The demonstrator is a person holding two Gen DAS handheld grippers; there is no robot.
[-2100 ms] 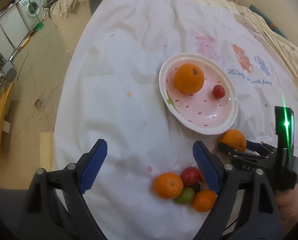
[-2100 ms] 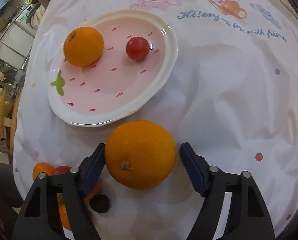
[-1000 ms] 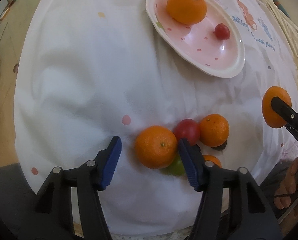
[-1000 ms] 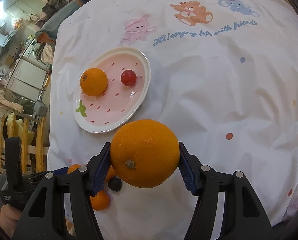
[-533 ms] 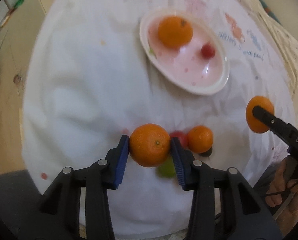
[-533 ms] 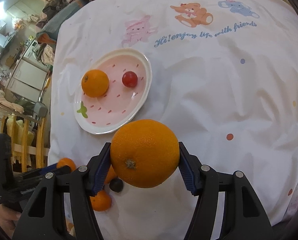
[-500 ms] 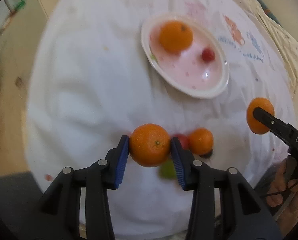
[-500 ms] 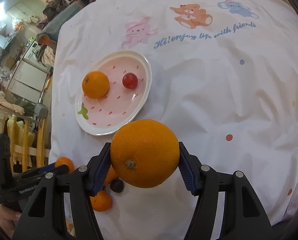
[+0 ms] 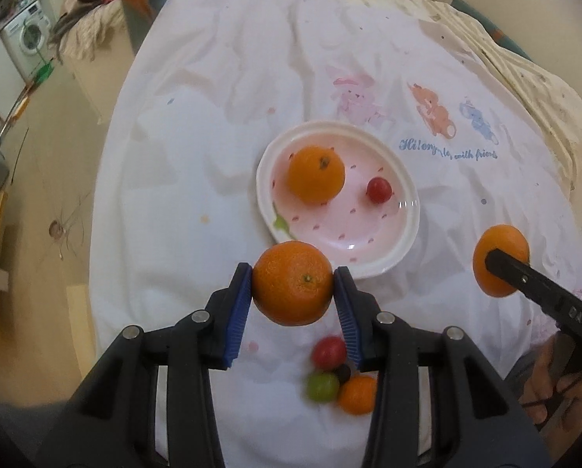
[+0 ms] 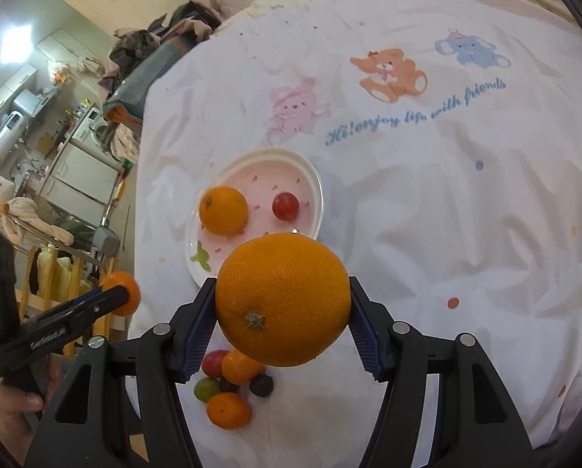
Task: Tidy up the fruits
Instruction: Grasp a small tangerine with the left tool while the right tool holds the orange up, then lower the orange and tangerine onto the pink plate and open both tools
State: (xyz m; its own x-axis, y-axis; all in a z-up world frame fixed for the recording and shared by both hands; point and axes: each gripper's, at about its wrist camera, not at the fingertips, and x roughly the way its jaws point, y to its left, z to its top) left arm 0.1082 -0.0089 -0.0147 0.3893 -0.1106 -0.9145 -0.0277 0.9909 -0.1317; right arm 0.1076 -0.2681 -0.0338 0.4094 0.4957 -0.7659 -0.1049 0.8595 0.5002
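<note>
Left gripper [image 9: 293, 289] jaws pinch a mandarin [image 9: 293, 283] at frame centre, above the plate's [image 9: 404, 234] near rim. Right gripper [image 10: 283, 312] jaws clamp a large orange [image 10: 283, 299], lower centre. Loose fruits [image 9: 339, 376] sit below.

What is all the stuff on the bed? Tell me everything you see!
Plate: one, pink and white, middle of sheet.
Orange on plate: one, orange.
Cherry tomato on plate: one, red.
Loose fruit pile: two small oranges, one red, one green, two dark, near sheet edge.
Sheet: one, white, cartoon animals.
Washing machine: one, white, background.
Left claw: shut on a small orange.
Right claw: shut on a big orange.
</note>
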